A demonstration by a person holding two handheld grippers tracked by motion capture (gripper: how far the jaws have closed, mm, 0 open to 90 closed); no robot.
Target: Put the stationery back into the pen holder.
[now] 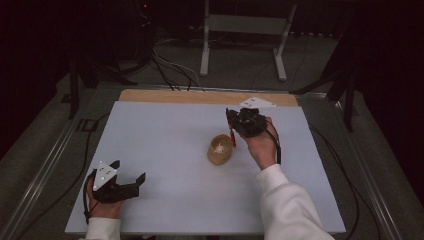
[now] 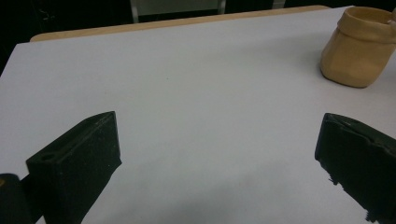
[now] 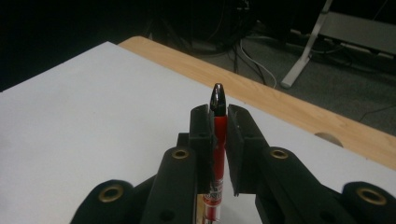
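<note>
red pen clamped upright between right gripper jaws, above tan pouch

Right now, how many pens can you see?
1. A red pen is clamped between the right gripper's jaws, just right of the tan pouch mid-table. Something pale lies in the pouch; I cannot tell what it is, so more pens may be hidden there.
</note>
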